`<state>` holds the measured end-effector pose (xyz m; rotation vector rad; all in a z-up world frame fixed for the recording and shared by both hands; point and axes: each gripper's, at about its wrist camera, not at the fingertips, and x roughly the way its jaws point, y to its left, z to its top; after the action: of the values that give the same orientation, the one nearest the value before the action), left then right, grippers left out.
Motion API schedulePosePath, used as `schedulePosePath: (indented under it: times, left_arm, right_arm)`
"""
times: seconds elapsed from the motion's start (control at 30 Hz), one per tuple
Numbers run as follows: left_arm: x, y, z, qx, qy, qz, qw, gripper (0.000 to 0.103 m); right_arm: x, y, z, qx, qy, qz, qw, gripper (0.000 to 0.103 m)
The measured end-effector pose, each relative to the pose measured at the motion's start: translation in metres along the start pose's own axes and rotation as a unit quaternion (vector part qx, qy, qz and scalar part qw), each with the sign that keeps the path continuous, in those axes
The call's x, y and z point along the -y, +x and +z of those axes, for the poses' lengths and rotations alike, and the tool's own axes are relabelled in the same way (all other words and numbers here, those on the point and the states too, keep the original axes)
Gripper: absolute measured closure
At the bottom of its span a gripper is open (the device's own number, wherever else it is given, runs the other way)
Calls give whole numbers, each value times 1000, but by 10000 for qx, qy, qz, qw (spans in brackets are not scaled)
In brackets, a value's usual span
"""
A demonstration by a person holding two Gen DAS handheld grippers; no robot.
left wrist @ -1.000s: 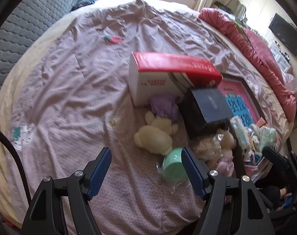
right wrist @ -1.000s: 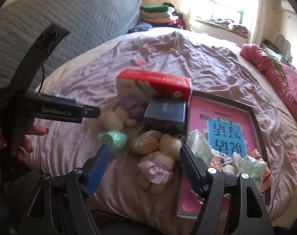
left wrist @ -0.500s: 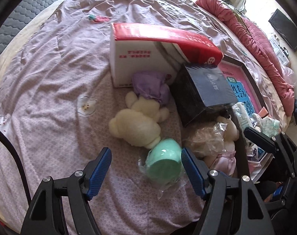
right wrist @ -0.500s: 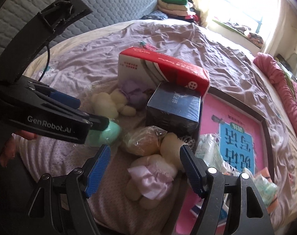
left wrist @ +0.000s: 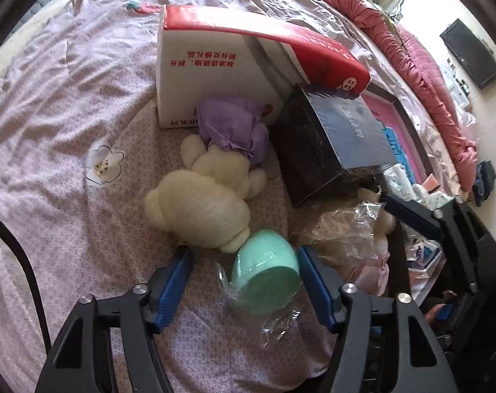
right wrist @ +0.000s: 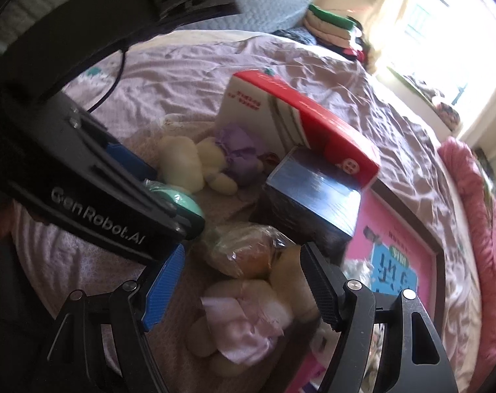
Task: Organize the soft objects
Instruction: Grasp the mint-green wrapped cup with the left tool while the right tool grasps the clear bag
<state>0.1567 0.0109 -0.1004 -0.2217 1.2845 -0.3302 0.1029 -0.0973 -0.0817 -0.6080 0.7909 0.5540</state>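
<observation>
On the bed, a mint-green soft toy in clear wrap (left wrist: 264, 275) lies between the fingers of my open left gripper (left wrist: 243, 263), its right side against the right pad. A cream plush with a purple dress (left wrist: 202, 196) lies just beyond it. My open right gripper (right wrist: 241, 271) hovers over a cream plush in a pink dress (right wrist: 248, 314) and a brown plush in a plastic bag (right wrist: 248, 255). The bagged plush also shows in the left wrist view (left wrist: 343, 232). The left gripper's body crosses the right wrist view, partly hiding the green toy (right wrist: 186, 203).
A red-and-white carton (left wrist: 235, 65) and a dark blue box (left wrist: 333, 144) stand behind the toys. A pink framed board (right wrist: 398, 262) with small wrapped packets (left wrist: 408, 186) lies to the right. A rolled pink blanket (left wrist: 421, 65) lines the bed's far edge.
Both grippers have moved forward and lower toward the toys. The green toy now sits between the left fingers; the right gripper has closed in on the pink-dressed plush.
</observation>
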Motion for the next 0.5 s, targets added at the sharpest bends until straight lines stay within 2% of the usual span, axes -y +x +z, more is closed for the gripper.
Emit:
schedulePosePath:
  times: [0.17, 0.3, 0.37, 0.43, 0.5]
  left_arm:
    - [-6, 1, 2, -42, -92, -370, 9993, 59]
    - [-9, 0, 2, -41, -42, -363, 9993, 62]
    - [-9, 0, 2, -42, -48, -358, 9993, 63]
    - [-7, -3, 2, -26, -17, -322, 9995, 63]
    - [-7, -5, 2, -1, 13, -267, 9996, 63]
  right_arm:
    - [-4, 10, 2, 20, -289, -98, 9995, 28]
    - [-2, 12, 6, 124, -347, -6, 9993, 29]
    - [0, 20, 6, -8, -310, 145, 9994, 34]
    - [-2, 28, 5, -190, -322, 85, 9993, 39]
    - [0, 27, 5, -76, -189, 218, 9996, 43]
